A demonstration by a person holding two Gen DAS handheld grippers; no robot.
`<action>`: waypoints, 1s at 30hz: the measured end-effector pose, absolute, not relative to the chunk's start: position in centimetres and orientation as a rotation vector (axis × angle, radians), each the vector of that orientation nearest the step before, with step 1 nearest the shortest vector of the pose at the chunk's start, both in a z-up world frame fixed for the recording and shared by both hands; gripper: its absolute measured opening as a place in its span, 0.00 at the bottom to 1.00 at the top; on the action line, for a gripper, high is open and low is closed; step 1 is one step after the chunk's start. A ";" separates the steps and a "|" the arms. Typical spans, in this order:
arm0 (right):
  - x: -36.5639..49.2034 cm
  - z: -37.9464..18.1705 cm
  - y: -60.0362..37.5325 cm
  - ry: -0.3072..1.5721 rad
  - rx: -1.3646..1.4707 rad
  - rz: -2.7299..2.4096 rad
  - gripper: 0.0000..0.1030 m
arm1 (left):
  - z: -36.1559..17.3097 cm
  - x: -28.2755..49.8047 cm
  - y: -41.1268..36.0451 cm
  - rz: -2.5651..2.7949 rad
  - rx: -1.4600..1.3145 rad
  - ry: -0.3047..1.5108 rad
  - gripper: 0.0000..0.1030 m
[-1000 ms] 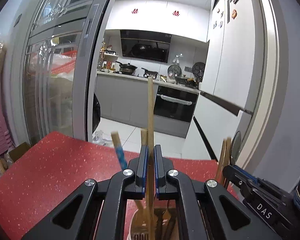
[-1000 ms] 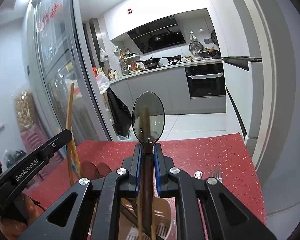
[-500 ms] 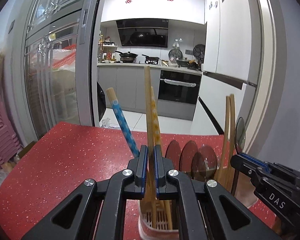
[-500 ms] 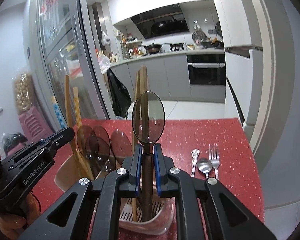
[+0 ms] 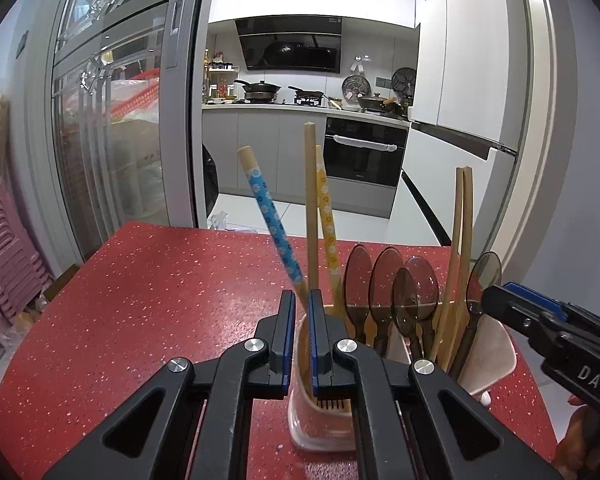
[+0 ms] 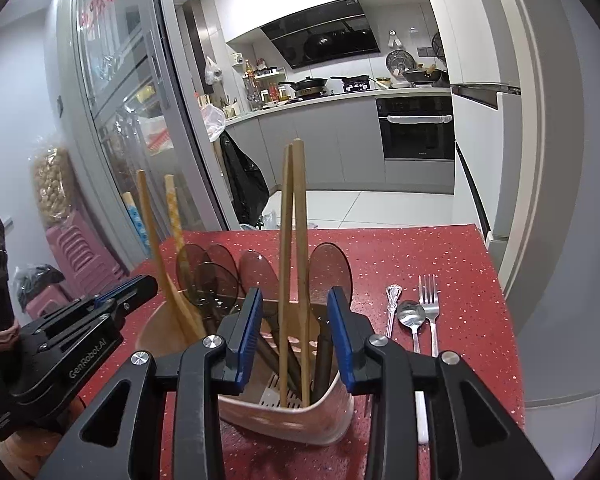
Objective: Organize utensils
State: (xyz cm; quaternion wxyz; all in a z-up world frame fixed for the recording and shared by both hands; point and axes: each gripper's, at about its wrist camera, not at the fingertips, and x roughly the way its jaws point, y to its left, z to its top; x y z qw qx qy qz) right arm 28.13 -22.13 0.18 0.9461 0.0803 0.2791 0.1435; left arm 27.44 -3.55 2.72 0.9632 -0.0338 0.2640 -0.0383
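Observation:
A pale pink utensil holder (image 5: 320,436) (image 6: 300,416) stands on the red speckled table (image 5: 140,300). In it are blue (image 5: 272,220) and yellow (image 5: 326,216) patterned chopsticks, a wooden pair (image 6: 292,240) and several dark translucent spoons (image 5: 384,280). My left gripper (image 5: 300,300) is shut on a plain wooden chopstick (image 5: 310,200), whose lower end reaches into the holder. The jaws of my right gripper (image 6: 296,300) are opening. A dark spoon (image 6: 330,272) stands in the holder between them, and neither pad touches it.
On the table to the right of the holder lie a metal spoon (image 6: 410,314), a fork (image 6: 428,308) and an ornate metal handle (image 6: 392,300). A small white item (image 6: 420,412) lies close to the holder. The table's far edge (image 6: 380,228) borders the kitchen floor.
My right jaws have spread off the dark spoon, which now stands in the holder. My left gripper has come down over the holder with the wooden chopstick.

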 end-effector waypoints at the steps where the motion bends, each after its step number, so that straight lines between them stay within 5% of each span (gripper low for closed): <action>1: 27.9 0.3 -22.2 0.570 0.165 0.293 0.39 | 2.8 27.3 -3.5 -0.075 -0.068 0.536 0.29; 30: 18.0 -1.3 -21.9 0.749 0.193 0.222 0.52 | 0.4 18.3 -2.3 -0.092 -0.032 0.715 0.30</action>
